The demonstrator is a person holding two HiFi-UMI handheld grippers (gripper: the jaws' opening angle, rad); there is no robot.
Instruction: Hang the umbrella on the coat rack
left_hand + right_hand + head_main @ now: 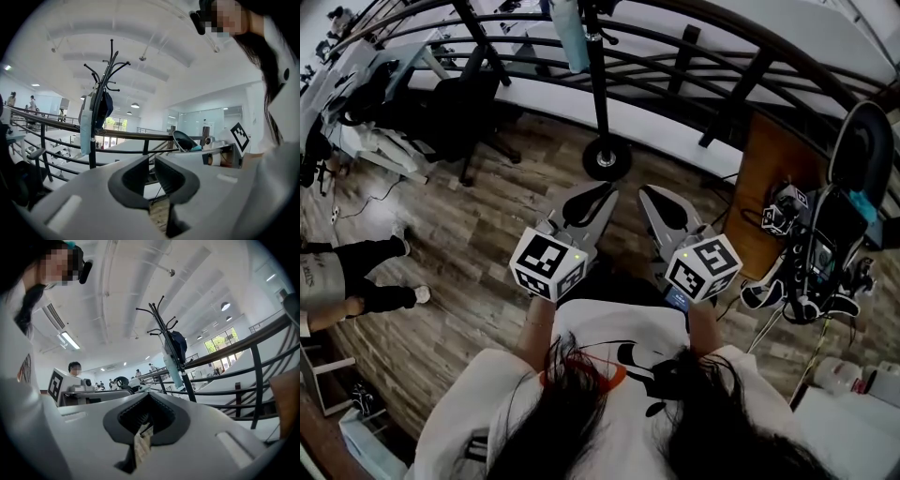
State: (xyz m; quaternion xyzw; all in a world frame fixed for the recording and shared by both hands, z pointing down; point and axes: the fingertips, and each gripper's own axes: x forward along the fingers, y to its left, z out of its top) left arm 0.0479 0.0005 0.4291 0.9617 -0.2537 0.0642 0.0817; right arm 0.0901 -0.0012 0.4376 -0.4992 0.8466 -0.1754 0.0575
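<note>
pale blue folded umbrella hangs on the black metal coat rack by the dark curved railing, left tongs empty at a narrow gap, right tongs closed on nothing: hanging judged complete, next move only a check of its hold.

Left gripper empty, jaws slightly apart, before a railing and coat rack bearing pale-blue umbrella

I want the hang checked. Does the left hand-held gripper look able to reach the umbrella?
Likely yes, with a step: only bare floor lies between the left hand-held gripper and the coat rack where the umbrella hangs.
</note>
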